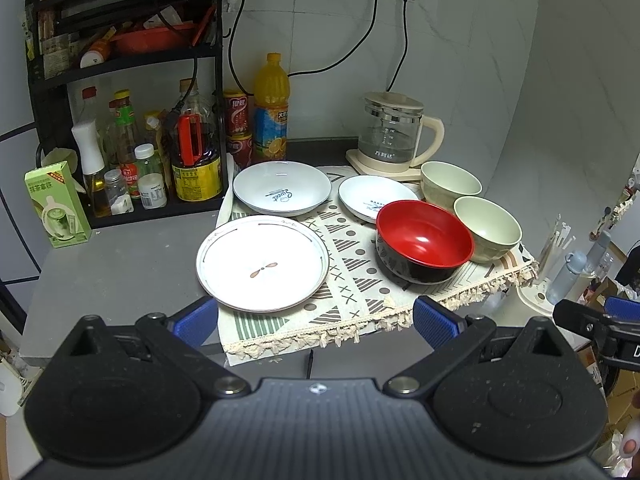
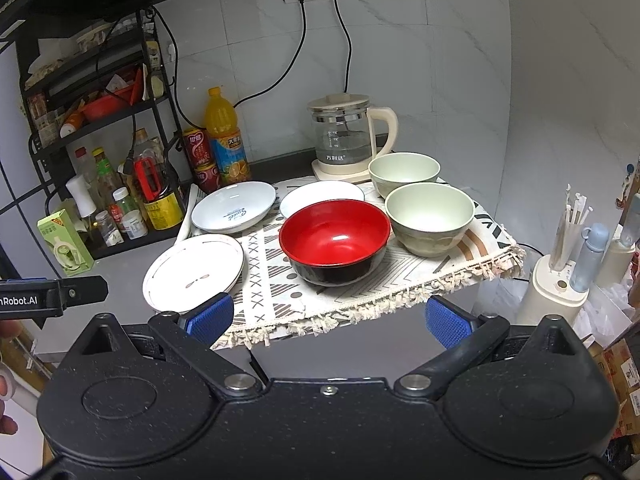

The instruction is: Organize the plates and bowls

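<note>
Both the left gripper point(image 1: 314, 322) and right gripper point(image 2: 328, 320) hover with jaws released, empty, near the desk point(image 1: 120, 264) edge. On the patterned fringed cloth point(image 1: 352, 280), three white plates lie left; the red-and-black bowl point(image 2: 335, 240) and two pale green bowls sit right.

Each gripper, the left gripper point(image 1: 316, 322) and the right gripper point(image 2: 329, 318), has a matte black speckled body, blue ribbed finger pads point(image 1: 434, 322), silver pivot bolts at 5 and 7 o'clock, and white "Robot.AI" lettering.
</note>
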